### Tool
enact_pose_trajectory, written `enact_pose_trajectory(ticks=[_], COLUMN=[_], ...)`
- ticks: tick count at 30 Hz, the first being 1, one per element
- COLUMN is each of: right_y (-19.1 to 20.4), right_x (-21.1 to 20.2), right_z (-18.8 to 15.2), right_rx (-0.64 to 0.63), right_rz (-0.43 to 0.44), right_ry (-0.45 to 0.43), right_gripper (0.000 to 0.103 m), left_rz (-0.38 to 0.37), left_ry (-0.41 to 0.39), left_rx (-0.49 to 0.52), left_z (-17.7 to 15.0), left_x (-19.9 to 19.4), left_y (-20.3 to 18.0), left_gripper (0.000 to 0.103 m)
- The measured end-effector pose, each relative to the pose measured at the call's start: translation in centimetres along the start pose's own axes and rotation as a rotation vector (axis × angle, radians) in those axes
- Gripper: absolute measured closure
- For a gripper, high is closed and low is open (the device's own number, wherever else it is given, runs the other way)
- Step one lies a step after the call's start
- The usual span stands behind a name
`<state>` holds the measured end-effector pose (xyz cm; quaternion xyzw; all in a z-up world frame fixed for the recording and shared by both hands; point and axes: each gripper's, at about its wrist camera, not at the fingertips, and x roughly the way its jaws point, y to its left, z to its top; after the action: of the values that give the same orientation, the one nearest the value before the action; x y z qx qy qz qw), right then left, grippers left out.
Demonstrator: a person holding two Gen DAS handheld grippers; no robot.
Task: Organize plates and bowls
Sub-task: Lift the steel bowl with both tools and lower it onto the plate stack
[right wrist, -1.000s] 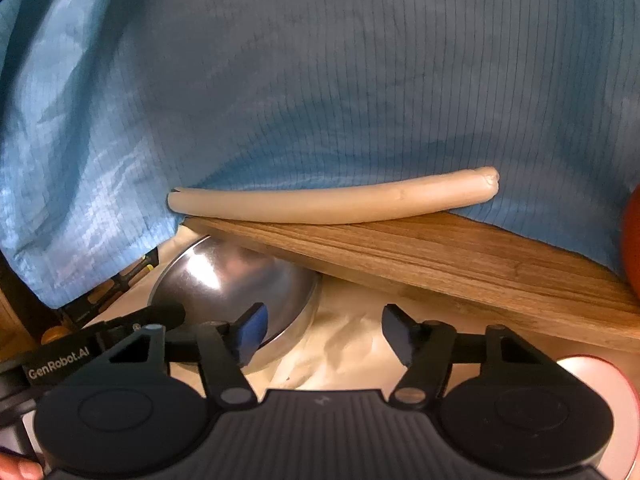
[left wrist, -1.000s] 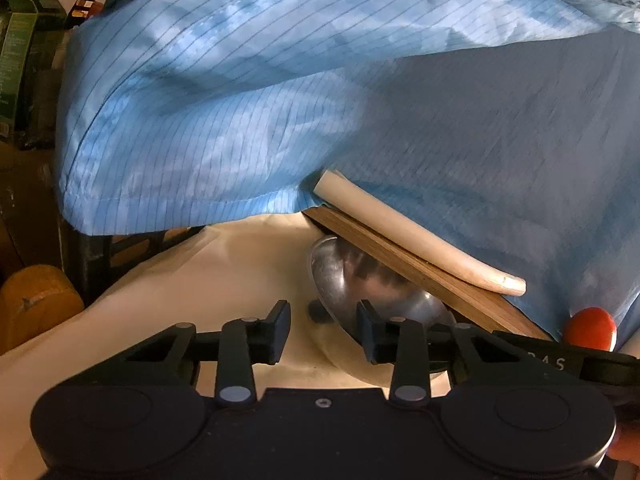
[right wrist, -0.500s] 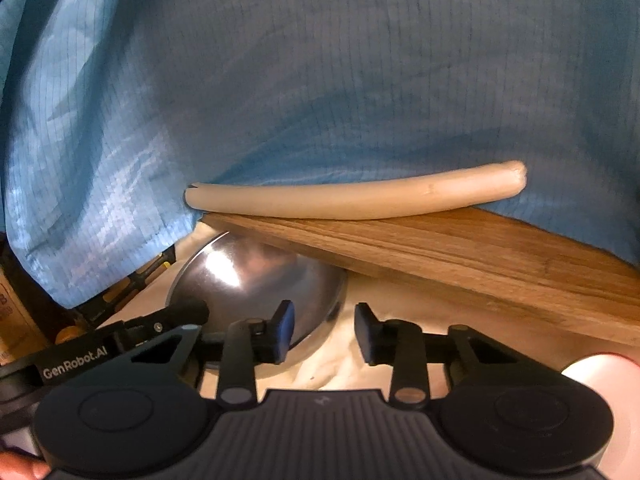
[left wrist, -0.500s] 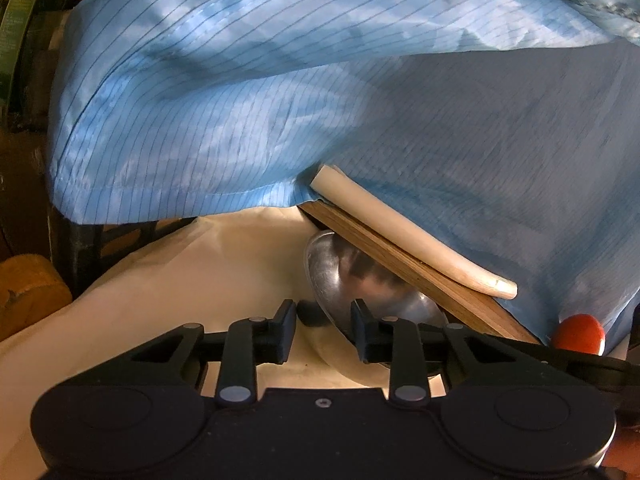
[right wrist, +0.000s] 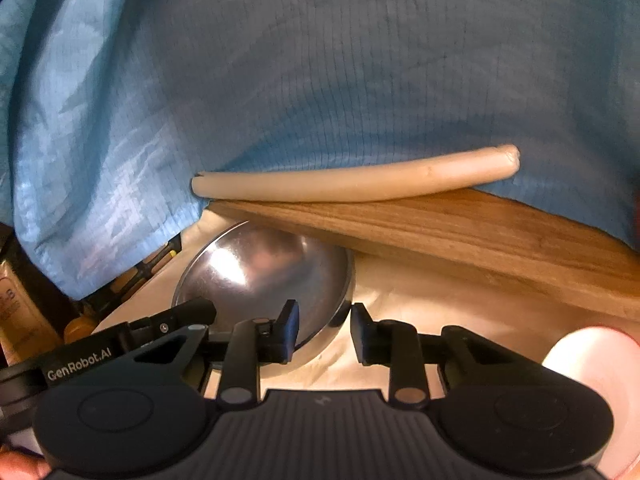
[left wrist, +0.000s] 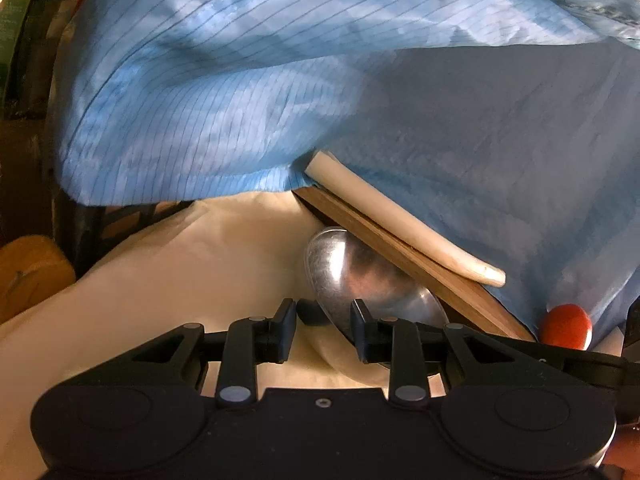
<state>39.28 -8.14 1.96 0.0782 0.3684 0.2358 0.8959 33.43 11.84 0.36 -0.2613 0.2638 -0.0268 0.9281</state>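
A shiny steel bowl [left wrist: 360,280] stands tilted on a cream cloth, tucked under a slanted wooden board [left wrist: 400,256]. My left gripper [left wrist: 323,330] has its jaws narrowly apart on either side of the bowl's near rim. The same bowl [right wrist: 264,276] shows in the right wrist view. My right gripper [right wrist: 324,332] has its jaws narrowly apart around the bowl's right rim. Whether either pair of jaws presses the rim cannot be told. A white-and-pink plate [right wrist: 592,380] lies at the lower right.
A cream foam tube [right wrist: 360,180] lies along the top of the wooden board [right wrist: 480,232]. Blue striped fabric [right wrist: 320,80] hangs close behind and above. A red round object [left wrist: 568,326] sits at right. Crates and boxes [left wrist: 24,20] stand at left.
Both grippers have closed from wide open to a narrow gap and moved in on the bowl's rim. The views have shifted slightly closer to the bowl.
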Motion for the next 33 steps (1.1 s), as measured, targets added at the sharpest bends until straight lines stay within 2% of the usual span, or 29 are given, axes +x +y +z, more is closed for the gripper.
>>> enact_pose_trajectory(ticks=[4,7,20,33], right_y=[-0.2,-0.2,-0.7,-0.1], right_x=[-1.4,-2.5,-9.0,-14.1], right_z=[-1.0,-1.9,-6.8,-10.7], right_rx=[0.005,0.004,0.016,0.017], right_rz=[0.008,0.0,0.012,0.056], right_ry=[0.017,0.022,0.065,0.106], right_gripper=[0.073,0.079,0.078,0.078], left_rz=[0.015,0.019,-0.017,0.002], left_ry=[0.016,0.018,0.073,0.108], left_rx=[0.031,0.06,0.096,0.138], left_z=[-0.8,-2.0,-5.8,-8.7], left_x=[-1.1,-2.4,-8.2,-12.8], left_y=[-0.9,-1.6,-3.7,-5.0], left_gripper=[0.073,0.075,0.075,0.075])
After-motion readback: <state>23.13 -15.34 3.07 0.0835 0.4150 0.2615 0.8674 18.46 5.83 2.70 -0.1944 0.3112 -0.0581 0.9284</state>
